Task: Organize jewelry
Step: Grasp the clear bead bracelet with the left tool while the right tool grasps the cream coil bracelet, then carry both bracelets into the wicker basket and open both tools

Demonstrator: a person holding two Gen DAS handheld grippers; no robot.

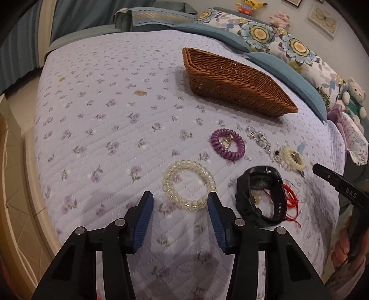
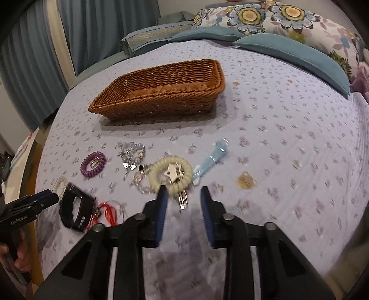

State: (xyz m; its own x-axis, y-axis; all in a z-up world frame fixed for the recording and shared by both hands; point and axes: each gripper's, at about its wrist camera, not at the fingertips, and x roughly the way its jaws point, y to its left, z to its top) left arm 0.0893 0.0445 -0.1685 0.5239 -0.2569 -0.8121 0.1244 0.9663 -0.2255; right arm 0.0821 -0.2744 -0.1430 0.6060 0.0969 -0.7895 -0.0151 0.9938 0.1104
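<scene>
Jewelry lies on a lilac quilted bed. A clear coil bracelet (image 1: 188, 185) sits just ahead of my open, empty left gripper (image 1: 180, 199). Beside it lie a black watch (image 1: 261, 195) over red cord (image 1: 291, 196), a purple coil bracelet (image 1: 227, 143), a crystal chain (image 1: 258, 138) and a cream coil ring (image 1: 294, 158). In the right wrist view, the cream coil ring (image 2: 170, 174) with a star hair clip lies at my open, empty right gripper (image 2: 182, 191). A blue clip (image 2: 213, 157) and a gold piece (image 2: 245, 181) lie nearby. The wicker basket (image 1: 230, 85) (image 2: 161, 92) looks empty.
Teal cushions (image 1: 286, 78) and floral pillows (image 2: 288, 18) line the head of the bed. Plush toys (image 1: 352, 97) sit at the right edge. Curtains (image 2: 34, 57) hang at the left. The bed edge drops to a tiled floor (image 1: 16, 184).
</scene>
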